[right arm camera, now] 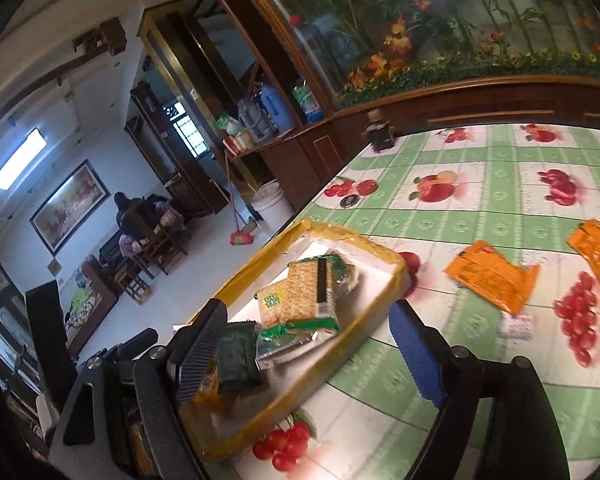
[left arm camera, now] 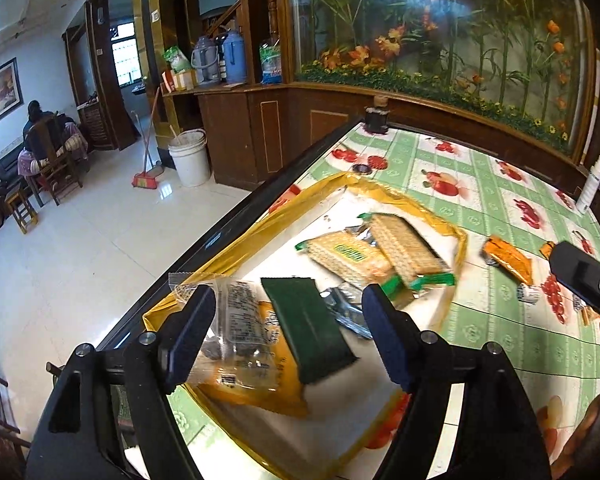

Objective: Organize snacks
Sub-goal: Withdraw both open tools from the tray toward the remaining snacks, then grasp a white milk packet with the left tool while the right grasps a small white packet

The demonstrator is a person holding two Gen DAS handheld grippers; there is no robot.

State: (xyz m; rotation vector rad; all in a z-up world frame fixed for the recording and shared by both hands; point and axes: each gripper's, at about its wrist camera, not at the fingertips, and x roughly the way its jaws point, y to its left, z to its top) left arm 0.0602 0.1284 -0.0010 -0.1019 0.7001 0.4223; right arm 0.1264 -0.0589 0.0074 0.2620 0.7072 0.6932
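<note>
Hovering over the tray (left arm camera: 458, 240), I had both sets of jaws standing wide and gripping nothing: the left jaws (left arm camera: 288, 332) hung above the clear packet (left arm camera: 244, 332) and the green packet (left arm camera: 306, 332), and the right jaws (right arm camera: 308, 344) straddled the tray's near corner. Neither set's pads touched any wrapper.

Most of the snacks already lay inside the tray: two cracker packs (left arm camera: 376, 252) stacked crosswise at the far end, the green packet and a silver wrapper (left arm camera: 346, 312) in the middle, the clear packet nearest me. Still loose on the counter (left arm camera: 480, 184) were two orange packets (right arm camera: 494, 276), well apart from the tray on its right side, and a small white sweet (right arm camera: 516, 326) just below the nearer one.

By my judgement the step in hand was to fetch those strays. The right jaws sat closer, so I would have sent them across. The orange packets lay flat against the cloth, so the pads needed to come in low and pinch a raised edge or a crimped end rather than press down on the face. The foil looked slippery and likely to slide away, so a slow squeeze suited it. Carrying it over the tray's yellow rim meant lifting clear first, since the wall could snag a dangling corner.
</note>
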